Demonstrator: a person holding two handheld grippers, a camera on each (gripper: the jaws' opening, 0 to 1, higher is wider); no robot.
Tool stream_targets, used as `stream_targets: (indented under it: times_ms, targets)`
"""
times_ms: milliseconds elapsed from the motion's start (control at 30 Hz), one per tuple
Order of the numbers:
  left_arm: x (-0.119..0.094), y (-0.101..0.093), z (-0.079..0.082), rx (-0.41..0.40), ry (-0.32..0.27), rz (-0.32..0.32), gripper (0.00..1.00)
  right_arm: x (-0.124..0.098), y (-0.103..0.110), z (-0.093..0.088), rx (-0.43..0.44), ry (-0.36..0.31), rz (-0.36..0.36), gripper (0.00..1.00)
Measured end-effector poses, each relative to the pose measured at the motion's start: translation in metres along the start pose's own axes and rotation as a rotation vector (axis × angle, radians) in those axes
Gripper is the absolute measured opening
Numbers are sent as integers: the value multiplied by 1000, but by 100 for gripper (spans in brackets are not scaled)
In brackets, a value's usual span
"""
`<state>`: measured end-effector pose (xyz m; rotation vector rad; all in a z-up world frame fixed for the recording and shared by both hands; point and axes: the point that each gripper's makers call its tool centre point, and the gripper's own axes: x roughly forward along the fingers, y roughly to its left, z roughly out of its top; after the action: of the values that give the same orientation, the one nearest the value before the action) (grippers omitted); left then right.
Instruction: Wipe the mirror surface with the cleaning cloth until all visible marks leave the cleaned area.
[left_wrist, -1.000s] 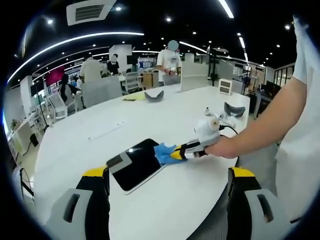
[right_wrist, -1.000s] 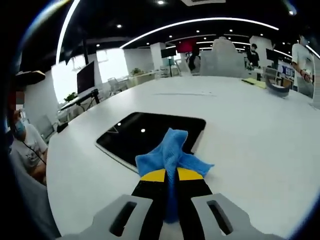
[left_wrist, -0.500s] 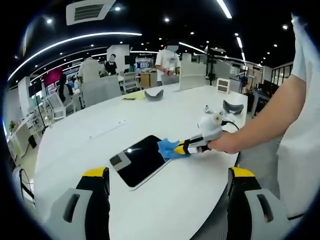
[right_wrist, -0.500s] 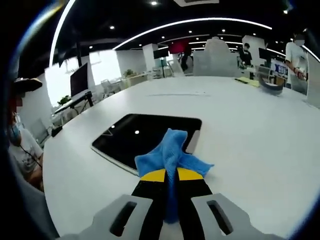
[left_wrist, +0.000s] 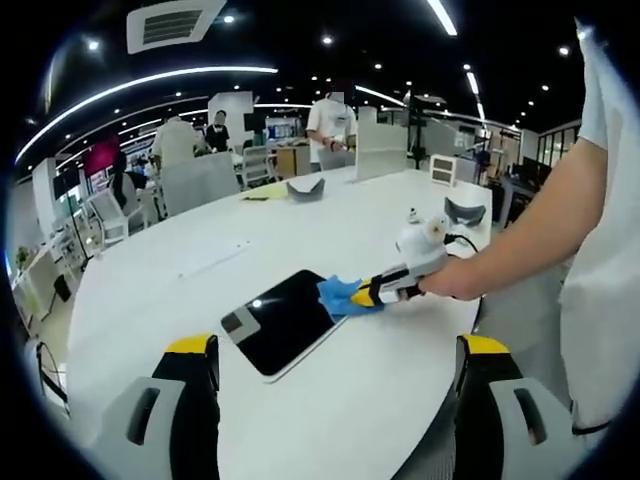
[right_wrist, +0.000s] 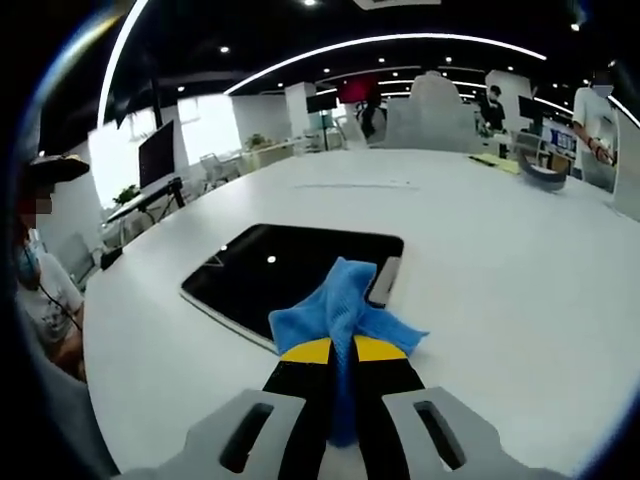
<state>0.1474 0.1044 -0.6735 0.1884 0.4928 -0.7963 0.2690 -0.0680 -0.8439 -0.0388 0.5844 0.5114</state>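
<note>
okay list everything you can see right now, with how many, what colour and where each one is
mirror: one, dark glossy slab with a pale rim, flat on the table in front of the right gripper.
cleaning cloth: one, blue, pinched in the right gripper, resting on the mirror's near corner.
table: one, white, large and rounded.
grey curved objects: two, at the table's far side.
white box: one, far edge of the table.
chairs: several, pale grey, beyond the table.
people: several, standing or seated in the background.
right gripper: one, black with yellow tips, closed on the cloth.
left gripper: one, grey and black with yellow tips, jaws wide apart over the table.
hand: one, holding the right gripper.
</note>
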Motion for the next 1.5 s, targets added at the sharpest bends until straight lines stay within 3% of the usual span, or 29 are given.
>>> stream_targets:
  times_ms: [467, 1500]
  targets:
    - [1, 3, -6, -22, 0, 6, 99, 6, -3, 4, 2, 2, 2, 2]
    - [3, 11, -16, -60, 3, 29, 99, 43, -14, 29, -43, 30, 26, 2]
